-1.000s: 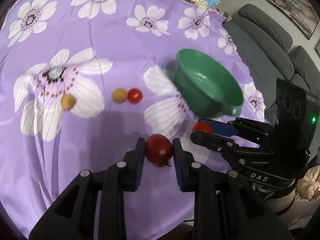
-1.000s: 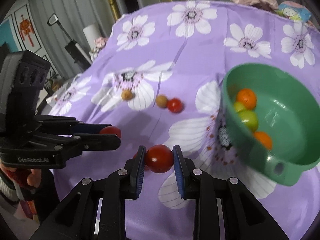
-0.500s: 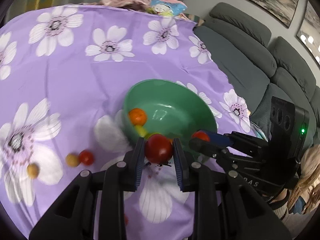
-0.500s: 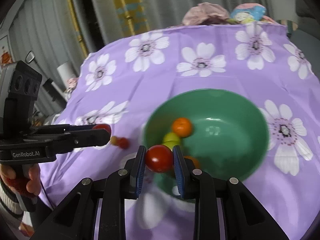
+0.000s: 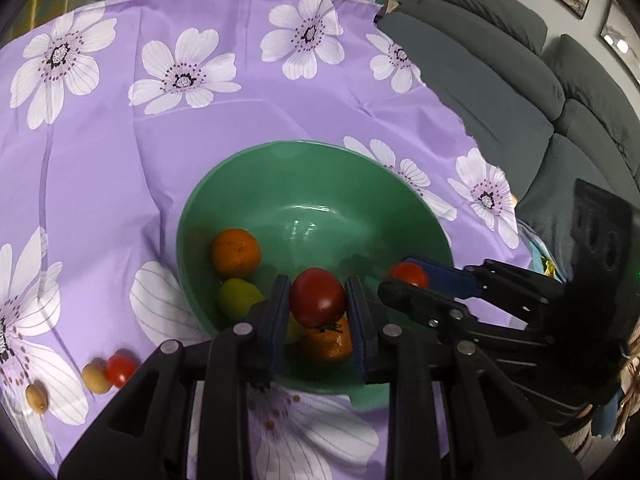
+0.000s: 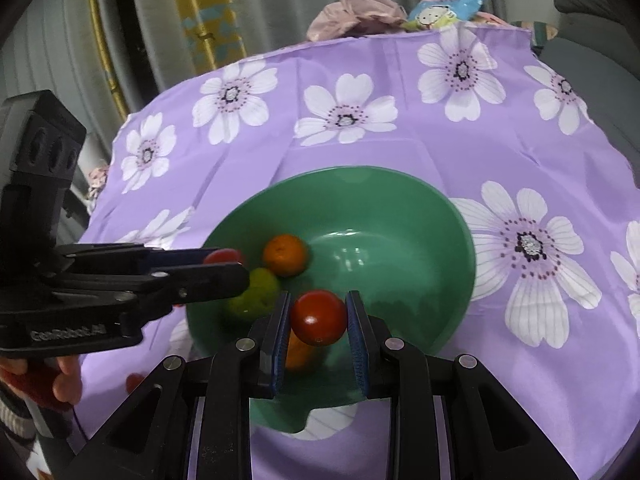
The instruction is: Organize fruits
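Note:
A green bowl (image 5: 280,148) (image 6: 360,172) stands on the purple flowered cloth. It holds an orange (image 5: 236,253) (image 6: 285,254), a green fruit (image 5: 236,296) (image 6: 256,292) and a second orange (image 5: 328,340) partly hidden under my fingers. My left gripper (image 5: 318,292) is shut on a red tomato (image 5: 318,298) above the bowl's near side. My right gripper (image 6: 319,312) is shut on another red tomato (image 6: 319,317), also over the bowl. Each gripper shows side-on in the other's view, its tips above the bowl's edge.
On the cloth left of the bowl lie a small red tomato (image 5: 119,370) and two brownish fruits (image 5: 95,378) (image 5: 37,398). A grey sofa (image 5: 500,80) stands to the right beyond the table edge. Bundled fabric and a soft toy (image 6: 440,8) lie at the far edge.
Both grippers have carried their tomatoes from over the bare cloth to above the green bowl. The loose fruits on the cloth have slid to the lower left of the left wrist view.

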Demonstrator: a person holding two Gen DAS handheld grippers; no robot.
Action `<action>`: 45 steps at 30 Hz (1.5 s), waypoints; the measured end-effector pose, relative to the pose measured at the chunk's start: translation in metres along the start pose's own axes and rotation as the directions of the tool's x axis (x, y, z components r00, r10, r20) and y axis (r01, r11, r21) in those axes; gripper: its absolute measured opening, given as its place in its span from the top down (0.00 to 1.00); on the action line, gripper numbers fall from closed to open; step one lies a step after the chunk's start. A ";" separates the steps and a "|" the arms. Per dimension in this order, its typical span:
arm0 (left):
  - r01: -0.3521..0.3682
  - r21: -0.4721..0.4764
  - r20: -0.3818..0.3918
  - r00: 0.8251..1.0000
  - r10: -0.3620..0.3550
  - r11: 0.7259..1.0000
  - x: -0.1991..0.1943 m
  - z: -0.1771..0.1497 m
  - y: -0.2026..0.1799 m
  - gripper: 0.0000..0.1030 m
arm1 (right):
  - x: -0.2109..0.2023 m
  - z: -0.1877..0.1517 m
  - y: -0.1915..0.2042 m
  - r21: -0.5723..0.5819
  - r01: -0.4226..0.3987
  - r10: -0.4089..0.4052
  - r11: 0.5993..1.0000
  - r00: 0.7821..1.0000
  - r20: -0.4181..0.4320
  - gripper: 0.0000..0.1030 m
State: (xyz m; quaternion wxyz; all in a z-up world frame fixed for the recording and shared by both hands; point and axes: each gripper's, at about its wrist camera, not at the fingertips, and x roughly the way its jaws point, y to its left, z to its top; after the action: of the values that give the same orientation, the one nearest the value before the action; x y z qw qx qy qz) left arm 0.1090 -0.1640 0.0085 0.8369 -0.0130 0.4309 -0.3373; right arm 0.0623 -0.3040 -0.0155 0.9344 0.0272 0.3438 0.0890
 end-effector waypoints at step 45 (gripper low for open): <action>-0.149 -0.213 -0.042 0.989 0.143 0.966 -0.095 -0.141 0.052 0.48 | -0.030 -0.028 0.093 -0.167 -0.299 0.289 0.940 0.954 -0.079 0.63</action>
State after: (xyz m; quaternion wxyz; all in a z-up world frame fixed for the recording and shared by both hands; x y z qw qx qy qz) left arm -0.0029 -0.0314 -0.0288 0.8474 -0.0677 0.4755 -0.2262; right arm 0.0078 -0.2185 -0.0068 0.8999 -0.0074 0.3512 0.2583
